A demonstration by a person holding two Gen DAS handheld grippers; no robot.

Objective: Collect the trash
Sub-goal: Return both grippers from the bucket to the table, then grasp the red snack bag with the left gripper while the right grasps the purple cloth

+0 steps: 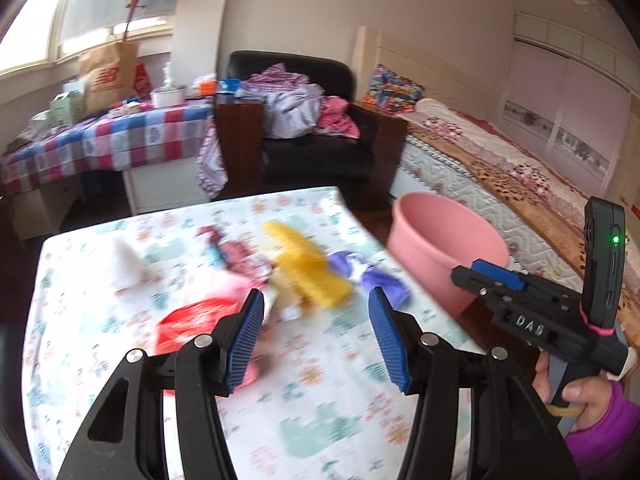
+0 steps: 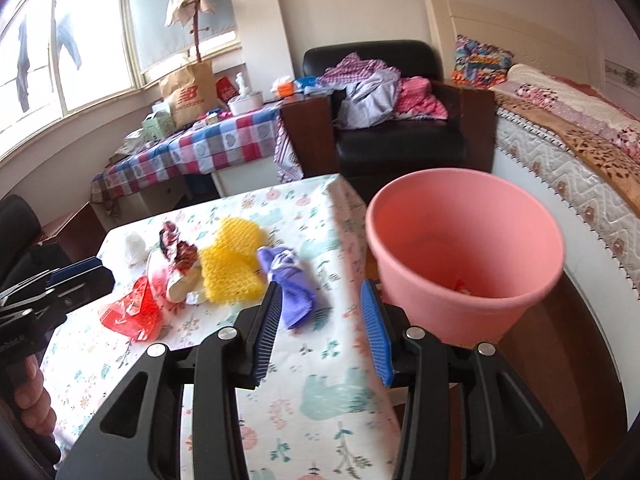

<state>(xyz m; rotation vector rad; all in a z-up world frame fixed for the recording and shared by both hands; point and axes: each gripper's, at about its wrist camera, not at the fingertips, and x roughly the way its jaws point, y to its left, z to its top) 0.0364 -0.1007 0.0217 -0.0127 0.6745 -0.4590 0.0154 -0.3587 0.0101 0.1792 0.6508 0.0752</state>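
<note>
Trash lies on a small table with a patterned cloth (image 2: 320,396): a purple wrapper (image 2: 294,286), a yellow foam net (image 2: 230,264), a red plastic bag (image 2: 132,312), a dark red wrapper (image 2: 178,246) and a white tissue (image 2: 134,246). A pink bucket (image 2: 464,256) stands right of the table, with a small scrap inside. My right gripper (image 2: 320,322) is open and empty, just in front of the purple wrapper. My left gripper (image 1: 316,328) is open and empty above the table, near the red bag (image 1: 192,324) and yellow net (image 1: 308,268).
A black armchair (image 2: 400,136) piled with clothes stands behind the table. A bed (image 2: 568,152) runs along the right, past the bucket. A checked table (image 2: 200,144) with a paper bag and boxes stands by the window at left.
</note>
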